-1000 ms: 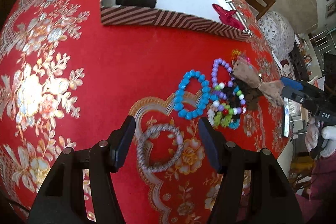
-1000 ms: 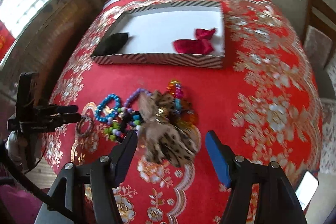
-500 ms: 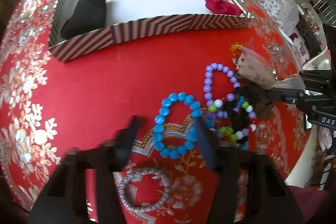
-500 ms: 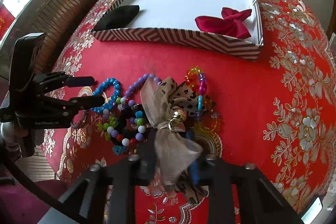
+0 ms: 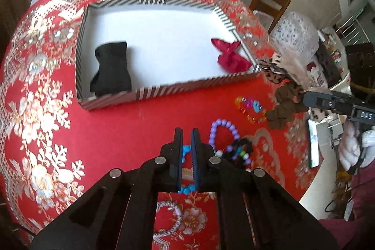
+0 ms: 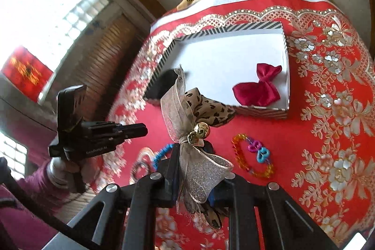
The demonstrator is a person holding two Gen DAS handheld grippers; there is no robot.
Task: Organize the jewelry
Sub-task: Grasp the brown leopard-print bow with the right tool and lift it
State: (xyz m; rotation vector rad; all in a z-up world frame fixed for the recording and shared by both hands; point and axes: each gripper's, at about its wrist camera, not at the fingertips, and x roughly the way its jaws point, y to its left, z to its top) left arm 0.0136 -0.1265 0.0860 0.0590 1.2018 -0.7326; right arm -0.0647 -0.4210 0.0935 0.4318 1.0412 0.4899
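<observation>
My left gripper (image 5: 186,132) is shut on the blue bead bracelet (image 5: 185,189), whose beads show between the jaws above the red cloth. My right gripper (image 6: 194,154) is shut on the leopard-print bow (image 6: 199,109) and holds it lifted in front of the striped box (image 6: 260,110); the bow also shows at the right of the left wrist view (image 5: 279,86). The box (image 5: 187,88) holds a black bow (image 5: 112,69) and a red bow (image 5: 230,55). A purple bracelet (image 5: 225,125), a mixed bead bracelet (image 5: 241,151) and a rainbow bracelet (image 5: 250,107) lie on the cloth.
A silver bracelet (image 5: 168,219) lies near the table's front edge under my left gripper. A wooden chair (image 5: 269,1) stands beyond the table at the right. The red and gold tablecloth (image 5: 42,97) covers the round table. A window (image 6: 46,4) is at the left.
My left gripper moved forward off the silver bracelet and shut on the blue bracelet. My right gripper shut on the leopard bow and lifted it towards the box.
</observation>
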